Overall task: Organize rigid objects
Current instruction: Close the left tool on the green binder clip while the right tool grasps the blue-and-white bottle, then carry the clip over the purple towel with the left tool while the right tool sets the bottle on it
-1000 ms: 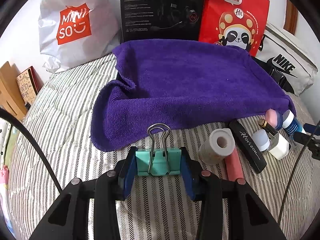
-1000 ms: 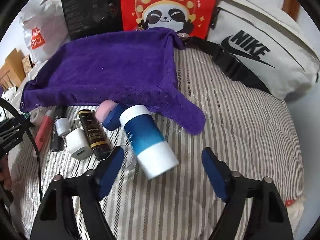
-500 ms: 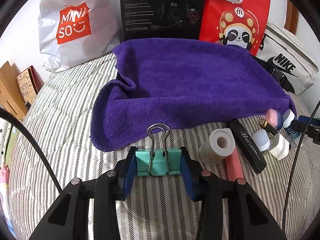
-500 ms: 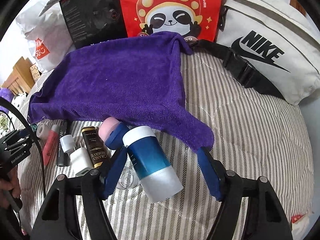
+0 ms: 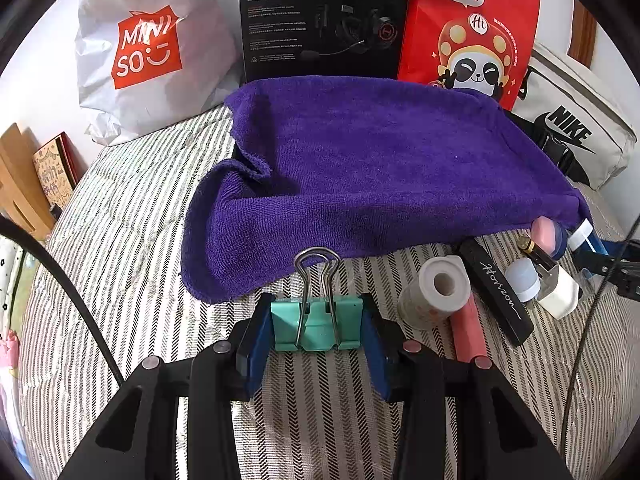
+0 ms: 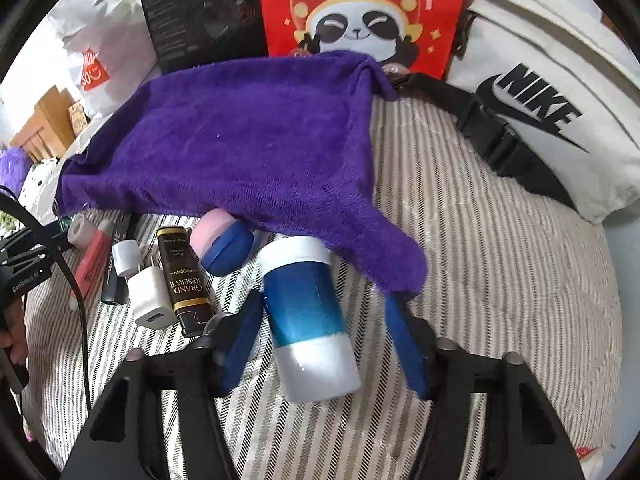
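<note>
Right wrist view: right gripper (image 6: 320,332) fingers just closing around blue-and-white bottle (image 6: 310,316), beside purple towel (image 6: 240,144). Left gripper (image 5: 316,330) clamped on teal binder clip (image 5: 316,326). Most items unsorted.

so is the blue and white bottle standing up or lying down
Lying down: the blue and white bottle rests on its side on the striped bedding, white cap toward the purple towel.

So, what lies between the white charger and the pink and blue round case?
In the right wrist view, the black Grand Reserve lighter lies between the white charger and the round case.
</note>
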A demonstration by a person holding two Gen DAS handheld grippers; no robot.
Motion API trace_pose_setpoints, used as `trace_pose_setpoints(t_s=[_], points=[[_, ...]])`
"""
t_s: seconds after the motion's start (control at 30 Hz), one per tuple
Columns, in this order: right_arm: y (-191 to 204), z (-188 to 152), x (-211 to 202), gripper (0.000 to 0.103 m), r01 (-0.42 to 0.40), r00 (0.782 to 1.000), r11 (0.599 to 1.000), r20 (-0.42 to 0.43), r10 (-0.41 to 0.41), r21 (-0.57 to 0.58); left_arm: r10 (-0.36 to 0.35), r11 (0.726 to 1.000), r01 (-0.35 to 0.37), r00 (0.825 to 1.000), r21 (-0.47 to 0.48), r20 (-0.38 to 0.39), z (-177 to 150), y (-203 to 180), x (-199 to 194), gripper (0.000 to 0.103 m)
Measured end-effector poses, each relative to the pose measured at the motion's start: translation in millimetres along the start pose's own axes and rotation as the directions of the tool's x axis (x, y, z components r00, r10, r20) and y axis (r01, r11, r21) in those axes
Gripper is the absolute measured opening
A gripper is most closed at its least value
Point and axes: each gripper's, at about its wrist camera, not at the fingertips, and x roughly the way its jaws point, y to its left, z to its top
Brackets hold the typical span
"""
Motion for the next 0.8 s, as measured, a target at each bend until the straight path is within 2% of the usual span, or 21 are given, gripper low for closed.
trace_pose_setpoints(t_s=[0.03,0.07,0.27,0.47,0.8], points=[[-1,0,2,0.038,-0.005,1.0,1.0,-0.011,0.005,0.011,0.0,1.0,0.0,1.0,0.0,0.001,0,0,0,0.04],[-3,0,4,0.036,-0.004,1.0,1.0,-0.021,0.005,0.029,0.001,1.0,-0.001,1.0,0.001,0.001,0,0,0,0.04],[-21,-13,-4,0.036,0.043,0.998,0.989,-0.053,-0.036,0.14,0.0,1.0,0.0,1.0,0.001,0.002,0,0,0,0.04],[-12,-23,-5,0.037,0.094,0.995,0.99,0.002,-0.095,0.104,0.0,1.0,0.0,1.0,-0.001,0.008,0,0,-1,0.04],[-21,-30,-15,0.036,0.038,0.999,0.989,-0.014,-0.036,0.142,-0.047,0.999,0.047,0.999,-0.02,-0.025,-3,8,-9,0.039]])
